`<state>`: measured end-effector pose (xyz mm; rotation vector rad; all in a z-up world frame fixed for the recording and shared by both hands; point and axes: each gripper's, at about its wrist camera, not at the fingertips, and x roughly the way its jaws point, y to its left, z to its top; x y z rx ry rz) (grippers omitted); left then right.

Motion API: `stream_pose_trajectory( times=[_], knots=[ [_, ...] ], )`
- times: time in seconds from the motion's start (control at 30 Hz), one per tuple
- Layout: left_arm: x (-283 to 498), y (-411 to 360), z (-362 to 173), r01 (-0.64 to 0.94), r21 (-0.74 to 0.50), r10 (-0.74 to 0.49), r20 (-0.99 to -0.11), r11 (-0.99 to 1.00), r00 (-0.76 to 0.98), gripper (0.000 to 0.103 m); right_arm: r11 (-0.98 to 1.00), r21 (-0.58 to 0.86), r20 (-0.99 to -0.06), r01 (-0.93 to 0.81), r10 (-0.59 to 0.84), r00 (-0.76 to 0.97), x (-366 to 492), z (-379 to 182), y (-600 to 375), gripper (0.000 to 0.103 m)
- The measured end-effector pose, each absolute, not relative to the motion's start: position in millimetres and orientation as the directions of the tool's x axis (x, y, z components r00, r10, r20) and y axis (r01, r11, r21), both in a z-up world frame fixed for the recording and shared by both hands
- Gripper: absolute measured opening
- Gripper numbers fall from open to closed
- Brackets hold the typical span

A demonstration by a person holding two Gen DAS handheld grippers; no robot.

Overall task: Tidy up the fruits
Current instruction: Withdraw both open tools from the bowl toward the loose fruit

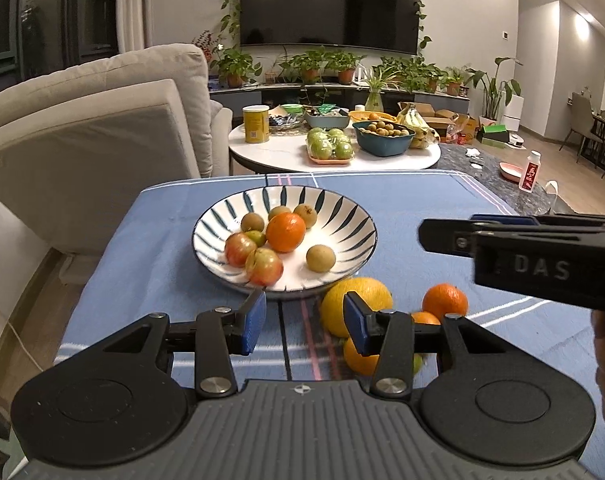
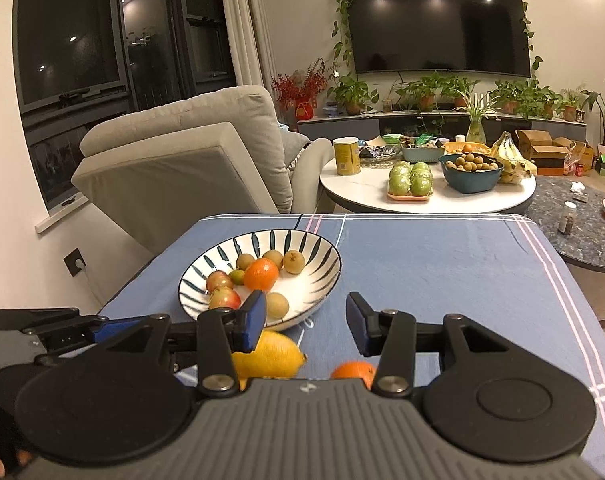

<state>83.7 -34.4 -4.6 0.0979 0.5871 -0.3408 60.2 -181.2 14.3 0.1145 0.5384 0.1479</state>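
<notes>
- The left tool (image 1: 304, 322) has its jaws apart, and nothing sits between them. Only the blue cloth shows in the gap.
- The right tool (image 2: 306, 326) has its jaws spread too, and it holds nothing.
- The striped bowl (image 1: 344, 216) stands just ahead of both tools on the worktop (image 1: 402, 208). It looks like the home for the fruits.
- In the bowl lie an orange (image 1: 285, 232), two red apples (image 1: 252, 258) and some small brown fruits (image 1: 320, 258), so part of the job looks done.
- A yellow lemon (image 1: 364, 294) lies on the cloth just past the left tool's right finger, close to the bowl's near edge.
- Three more oranges (image 1: 445, 302) lie loose beside the lemon, partly hidden by the tool. These loose fruits likely go into the bowl next.
- Both tools point down at the fruits, so either one could reach them.
- The letters "DAS" can be read on the side of the right tool in the left view.
- A yellow can (image 1: 256, 124) on the far round table has writing too small to read.
</notes>
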Motion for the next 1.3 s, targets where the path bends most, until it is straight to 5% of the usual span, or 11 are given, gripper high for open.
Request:
stream_pose_trajectory(
  times=[0.7,1.3],
  knots=[
    [54,-27,-14,0.317,-0.018,-0.268,-0.579,0.948,0.77,0.046,0.985,0.131,-0.574,-0.11,0.166,0.802,18,-17,-182,0.08],
    [86,-67,-37,0.393,-0.073,-0.346,-0.637,0.917,0.689,0.038,0.988,0.132,-0.616,-0.083,0.147,0.773,19,-36,-195,0.08]
  ],
)
